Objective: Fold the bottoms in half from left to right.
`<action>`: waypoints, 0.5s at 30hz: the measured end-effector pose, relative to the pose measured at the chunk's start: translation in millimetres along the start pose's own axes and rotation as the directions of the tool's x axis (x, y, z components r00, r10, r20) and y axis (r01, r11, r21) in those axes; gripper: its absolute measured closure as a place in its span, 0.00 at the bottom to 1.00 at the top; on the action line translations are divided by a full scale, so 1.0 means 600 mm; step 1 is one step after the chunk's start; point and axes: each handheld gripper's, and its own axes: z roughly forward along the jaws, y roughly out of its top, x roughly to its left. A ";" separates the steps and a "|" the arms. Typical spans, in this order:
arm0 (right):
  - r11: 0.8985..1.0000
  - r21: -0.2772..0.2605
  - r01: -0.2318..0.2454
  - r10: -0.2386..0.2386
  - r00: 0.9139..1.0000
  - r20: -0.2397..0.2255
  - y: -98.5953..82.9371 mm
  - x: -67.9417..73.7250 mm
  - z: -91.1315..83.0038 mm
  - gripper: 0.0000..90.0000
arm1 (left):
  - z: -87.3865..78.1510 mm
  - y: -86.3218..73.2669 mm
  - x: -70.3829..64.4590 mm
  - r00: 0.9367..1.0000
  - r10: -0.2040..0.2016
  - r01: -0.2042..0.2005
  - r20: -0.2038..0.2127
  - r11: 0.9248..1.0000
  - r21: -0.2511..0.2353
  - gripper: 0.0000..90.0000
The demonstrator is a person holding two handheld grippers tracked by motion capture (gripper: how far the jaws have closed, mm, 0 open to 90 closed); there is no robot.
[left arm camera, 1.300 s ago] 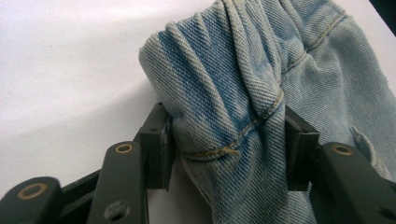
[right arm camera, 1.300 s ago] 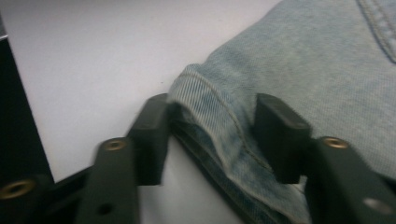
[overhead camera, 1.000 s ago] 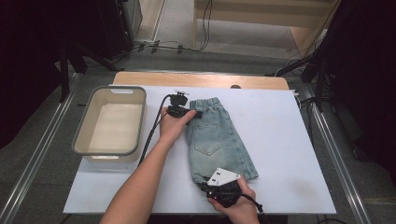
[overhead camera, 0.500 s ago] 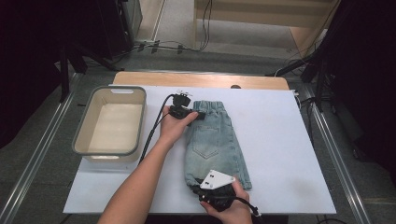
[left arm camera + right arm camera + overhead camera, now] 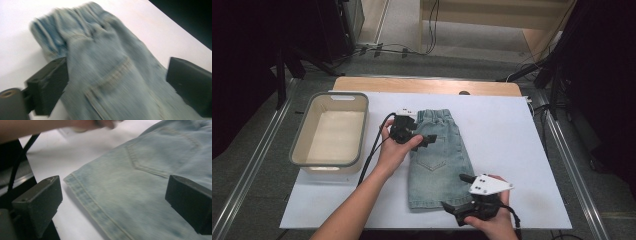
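A pair of light blue denim shorts (image 5: 437, 160) lies flat on the white sheet, folded lengthwise, waistband at the far end. My left gripper (image 5: 424, 135) hovers over the left side just below the waistband. In the left gripper view it (image 5: 117, 87) is open, with the waistband (image 5: 75, 22) and a back pocket between the wide-set jaws. My right gripper (image 5: 456, 192) is by the near right corner of the hem. In the right gripper view it (image 5: 112, 205) is open, its jaws spanning the hem (image 5: 87, 200) without closing on it.
A beige plastic bin (image 5: 299, 150) stands at the left of the white sheet (image 5: 512, 150), close to my left forearm. A cable trails from the left gripper past the bin's right wall. Metal rails run along both table sides.
The shorts have become narrower, one leg laid over the other. My right gripper swung left along the hem, then drew back right. The left gripper slid slightly nearer from the waistband.
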 end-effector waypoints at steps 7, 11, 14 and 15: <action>0.996 -0.058 -0.068 0.072 0.995 0.068 -0.021 -0.058 -0.047 0.00 | -0.028 -0.057 -0.064 0.996 0.053 -0.051 0.071 0.998 -0.030 0.00; 0.992 -0.062 -0.105 0.112 0.988 0.109 -0.034 -0.080 -0.066 0.00 | -0.040 -0.092 -0.081 0.995 0.074 -0.072 0.068 0.997 -0.025 0.00; 0.988 -0.051 -0.148 0.154 0.977 0.150 -0.050 -0.094 -0.075 0.04 | -0.051 -0.122 -0.089 0.995 0.075 -0.073 0.059 0.997 -0.029 0.00; 0.985 -0.037 -0.171 0.175 0.970 0.171 -0.058 -0.099 -0.076 0.07 | -0.055 -0.133 -0.093 0.996 0.066 -0.065 0.056 0.997 -0.036 0.00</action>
